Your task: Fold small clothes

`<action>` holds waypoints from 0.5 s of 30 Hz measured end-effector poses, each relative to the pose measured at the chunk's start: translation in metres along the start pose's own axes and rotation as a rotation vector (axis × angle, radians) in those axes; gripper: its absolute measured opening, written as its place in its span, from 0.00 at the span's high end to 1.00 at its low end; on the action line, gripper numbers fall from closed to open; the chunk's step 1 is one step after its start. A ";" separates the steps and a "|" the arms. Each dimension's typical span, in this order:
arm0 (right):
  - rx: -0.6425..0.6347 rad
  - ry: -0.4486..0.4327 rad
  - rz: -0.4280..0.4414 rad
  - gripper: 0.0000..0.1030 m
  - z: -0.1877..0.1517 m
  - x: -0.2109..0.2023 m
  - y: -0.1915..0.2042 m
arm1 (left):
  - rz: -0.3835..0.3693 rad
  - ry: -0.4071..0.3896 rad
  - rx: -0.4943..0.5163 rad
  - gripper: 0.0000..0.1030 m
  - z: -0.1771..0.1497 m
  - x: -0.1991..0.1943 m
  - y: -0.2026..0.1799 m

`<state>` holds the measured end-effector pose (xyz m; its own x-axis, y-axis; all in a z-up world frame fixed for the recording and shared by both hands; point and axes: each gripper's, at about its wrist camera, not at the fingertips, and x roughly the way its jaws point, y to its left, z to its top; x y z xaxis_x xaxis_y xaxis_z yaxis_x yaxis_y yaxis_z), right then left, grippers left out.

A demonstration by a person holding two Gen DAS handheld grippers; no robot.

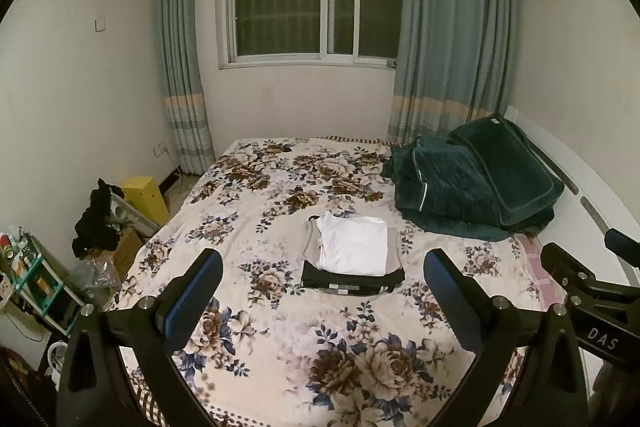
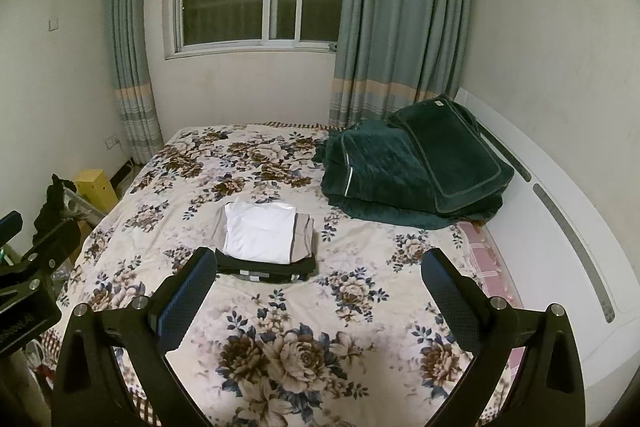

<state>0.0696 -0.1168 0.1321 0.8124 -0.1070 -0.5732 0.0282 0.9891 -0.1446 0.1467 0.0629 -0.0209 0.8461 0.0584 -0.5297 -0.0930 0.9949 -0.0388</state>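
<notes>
Left hand-held gripper [image 1: 322, 291]: fingers spread wide, holding nothing, raised above the near part of the bed.
Right hand-held gripper [image 2: 318, 287]: likewise spread wide with nothing between its fingers.
Folded clothes [image 1: 352, 253]: one stack mid-bed [image 1: 280, 339], white piece on top, beige beneath, black at the bottom.
Green quilt [image 1: 476, 183]: heaped far right, apart from the stack.

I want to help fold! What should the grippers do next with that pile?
Probably pull back: both the left gripper and right gripper are open, holding nothing, and the white garment lies folded atop the stack.
</notes>
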 end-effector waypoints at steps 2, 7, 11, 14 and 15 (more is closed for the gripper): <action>-0.002 -0.002 0.002 0.00 0.001 0.000 0.001 | -0.001 0.000 -0.001 0.00 -0.001 -0.001 -0.001; -0.004 -0.008 0.008 0.00 0.002 -0.005 -0.001 | 0.000 -0.001 0.000 0.00 -0.001 -0.001 -0.001; -0.005 -0.011 0.011 0.00 0.003 -0.004 -0.001 | 0.001 -0.001 0.000 0.00 -0.003 -0.002 -0.001; -0.007 -0.010 0.014 0.00 0.005 -0.004 -0.002 | 0.003 -0.002 0.001 0.00 -0.002 -0.002 -0.001; -0.006 -0.011 0.013 0.00 0.005 -0.004 -0.002 | 0.003 -0.002 0.000 0.00 -0.004 -0.003 -0.001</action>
<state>0.0689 -0.1179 0.1384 0.8190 -0.0928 -0.5663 0.0139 0.9898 -0.1421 0.1424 0.0612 -0.0224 0.8471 0.0617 -0.5279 -0.0957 0.9947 -0.0374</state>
